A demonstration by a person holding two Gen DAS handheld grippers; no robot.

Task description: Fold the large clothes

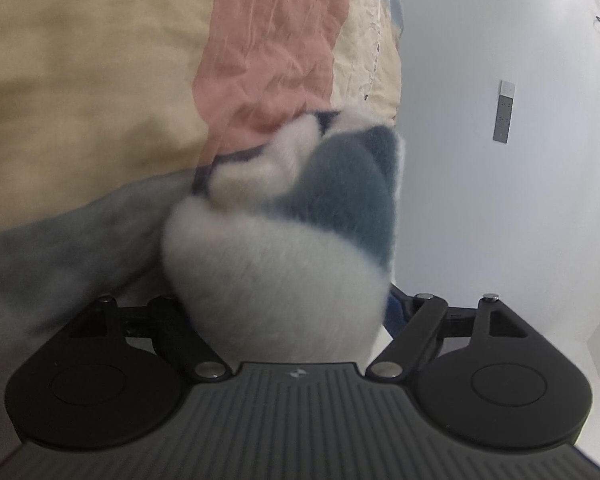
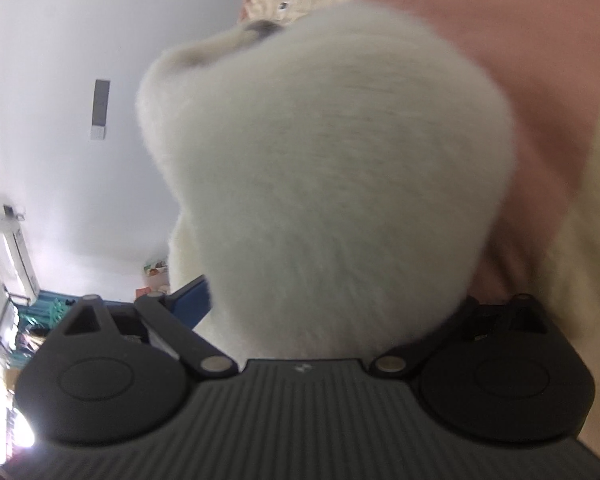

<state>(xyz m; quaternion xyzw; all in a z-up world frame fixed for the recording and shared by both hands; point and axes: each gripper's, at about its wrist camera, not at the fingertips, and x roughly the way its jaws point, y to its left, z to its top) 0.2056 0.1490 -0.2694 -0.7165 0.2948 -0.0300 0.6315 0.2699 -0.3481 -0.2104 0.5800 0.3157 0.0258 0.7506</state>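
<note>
Fluffy white pile is filling the middle of both wrist views, and each is giving you something the other is not. Your left camera is showing the garment (image 1: 284, 240) as white with a slate-blue patch on its upper right, bunched into a rounded lump and pressing against a quilt (image 1: 100, 80) banded in cream, salmon pink and grey-blue; a white wall (image 1: 500, 160) with a grey switch plate (image 1: 503, 112) is running down the right side. Your right camera is showing only the white side of the garment (image 2: 324, 184), much closer and blurred, with the pink and cream quilt (image 2: 540, 80) to its right and the wall (image 2: 60, 60) to its left; it is also catching an air conditioner (image 2: 16, 252) and a cluttered corner with teal items at lower left, which the left view is not showing. Both cameras are sitting rolled on their sides, so wall and bedding are standing as vertical bands. Your left gripper (image 1: 296, 320) is pointing into the base of the lump, and the fleece is spilling over its fingers, so you cannot tell how tightly it is clamped. Your right gripper (image 2: 312, 320) is buried the same way, with a blue pad (image 2: 194, 300) peeking out on the left, and its grip cannot be told either.
</note>
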